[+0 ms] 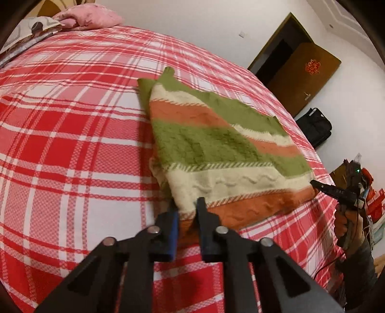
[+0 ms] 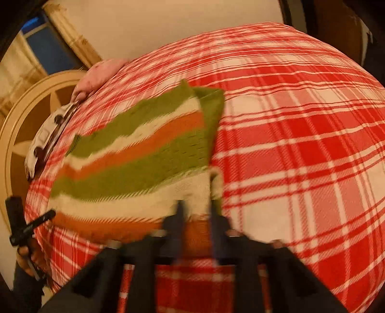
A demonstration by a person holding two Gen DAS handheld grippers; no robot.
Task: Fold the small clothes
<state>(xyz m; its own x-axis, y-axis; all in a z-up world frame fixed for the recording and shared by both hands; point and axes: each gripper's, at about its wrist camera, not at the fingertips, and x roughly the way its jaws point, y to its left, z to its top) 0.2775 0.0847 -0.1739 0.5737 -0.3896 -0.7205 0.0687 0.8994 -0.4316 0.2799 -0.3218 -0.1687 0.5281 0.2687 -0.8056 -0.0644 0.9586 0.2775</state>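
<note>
Plaid bedspread [image 1: 72,144] | striped sweater [image 1: 216,149] | pink pillow [image 1: 91,18] far corner

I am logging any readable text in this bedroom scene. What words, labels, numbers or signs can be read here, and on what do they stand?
Nothing can be read for certain.
Right gripper: small pale marking on its finger, too small and blurred to read.
Brown door: red ornamental emblem, too small to make out.
Left gripper: faint marking on its finger, blurred.
Striped knit garment and plaid bedcover: no text.
</note>
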